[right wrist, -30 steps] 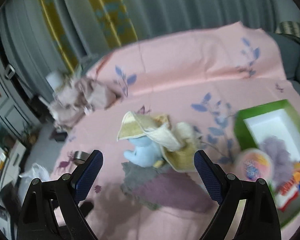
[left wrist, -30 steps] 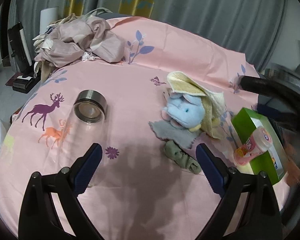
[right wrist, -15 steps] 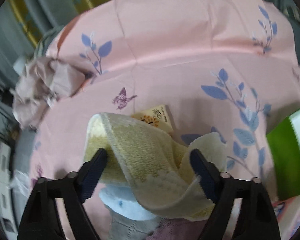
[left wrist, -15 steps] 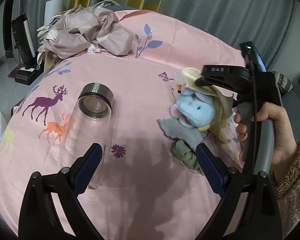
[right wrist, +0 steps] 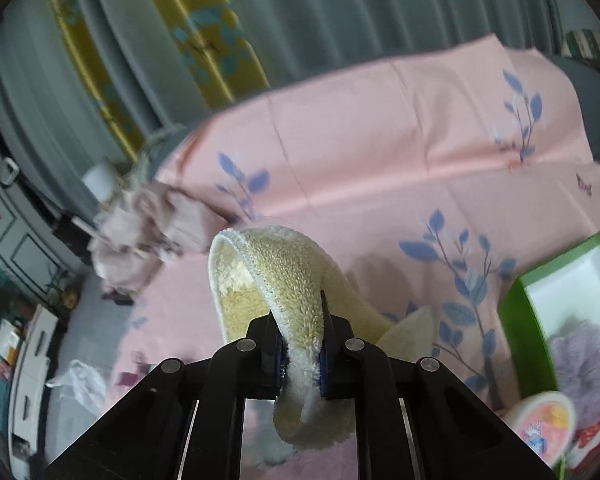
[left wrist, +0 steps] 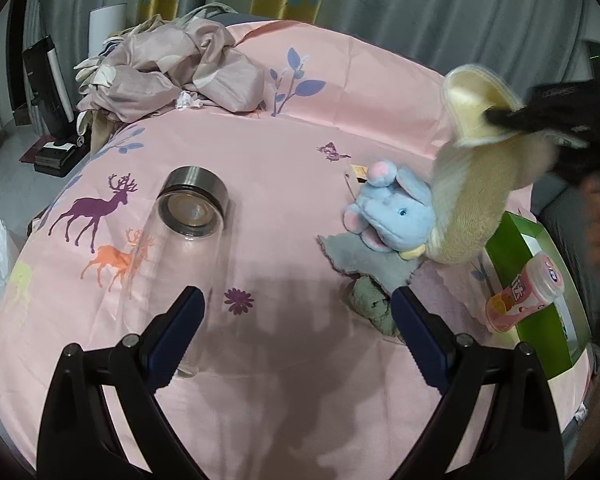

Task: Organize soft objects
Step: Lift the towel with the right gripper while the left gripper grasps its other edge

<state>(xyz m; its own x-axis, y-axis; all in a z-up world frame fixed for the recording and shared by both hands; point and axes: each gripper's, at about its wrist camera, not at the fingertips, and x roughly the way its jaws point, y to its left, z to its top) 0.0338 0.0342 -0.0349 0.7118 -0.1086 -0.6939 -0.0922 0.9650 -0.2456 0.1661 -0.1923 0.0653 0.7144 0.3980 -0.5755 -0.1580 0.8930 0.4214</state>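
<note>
My right gripper (right wrist: 302,344) has its jaws closing, and the pads press on a fold of the cream-yellow towel (right wrist: 276,272). In the left wrist view the towel (left wrist: 468,208) hangs lifted from the right gripper (left wrist: 500,116), its lower end still by the blue elephant plush (left wrist: 396,216). The plush lies on a grey cloth (left wrist: 352,256), with a grey-green wad (left wrist: 372,300) and a lilac cloth (left wrist: 444,292) beside it. My left gripper (left wrist: 296,300) is open over the pink sheet, holding nothing.
A glass bottle (left wrist: 180,248) with a steel cap lies on its side at the left. A green box (left wrist: 540,320) at the right edge has a pink jar (left wrist: 524,284) against it. Crumpled clothing (left wrist: 172,72) is piled at the back left.
My right gripper came in over the towel, shut on its folded edge and raised it off the elephant plush. The left gripper stayed put and open.
</note>
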